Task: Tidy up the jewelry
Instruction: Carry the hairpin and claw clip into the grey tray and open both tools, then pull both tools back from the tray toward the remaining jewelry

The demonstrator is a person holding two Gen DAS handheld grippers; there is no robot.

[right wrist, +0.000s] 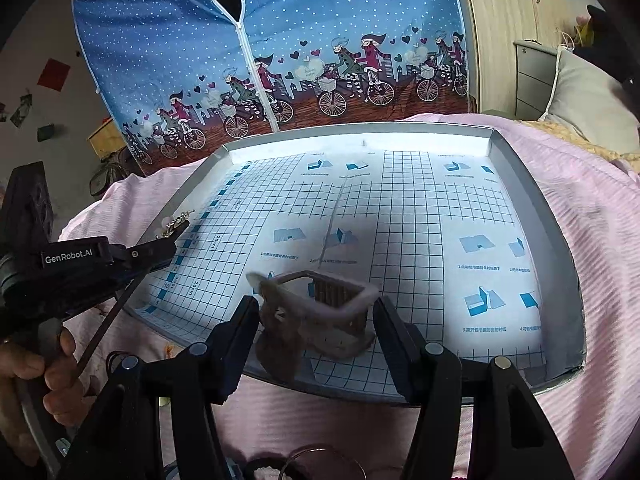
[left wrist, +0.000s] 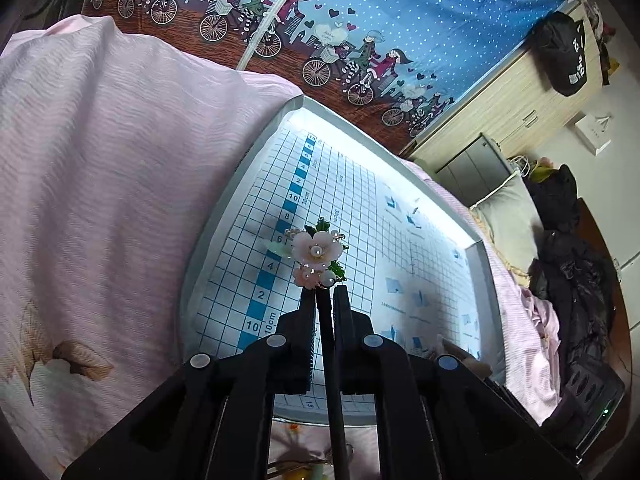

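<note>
A shallow grey tray [left wrist: 485,292] lined with grid-printed paper lies on pink bedding. My left gripper [left wrist: 325,291] is shut on a dark hair stick [left wrist: 329,344]. Its pink flower ornament [left wrist: 316,254] hangs over the tray's left part. In the right wrist view, the left gripper [right wrist: 176,236] is at the tray's [right wrist: 360,136] left rim, held by a hand [right wrist: 36,372]. My right gripper [right wrist: 316,304] has its jaws partly apart around a beige hair claw clip [right wrist: 340,300] over the tray's near edge. The clip is blurred, and I cannot tell whether the pads touch it.
Pink bedding [left wrist: 100,160] surrounds the tray. A blue dotted fabric wardrobe [right wrist: 320,20] stands behind it, with a wooden cabinet [left wrist: 500,108] and a black cap [left wrist: 564,56] to the right. Dark clothes [left wrist: 568,264] lie on the bed's right. Rings or hair ties [right wrist: 320,460] lie near me.
</note>
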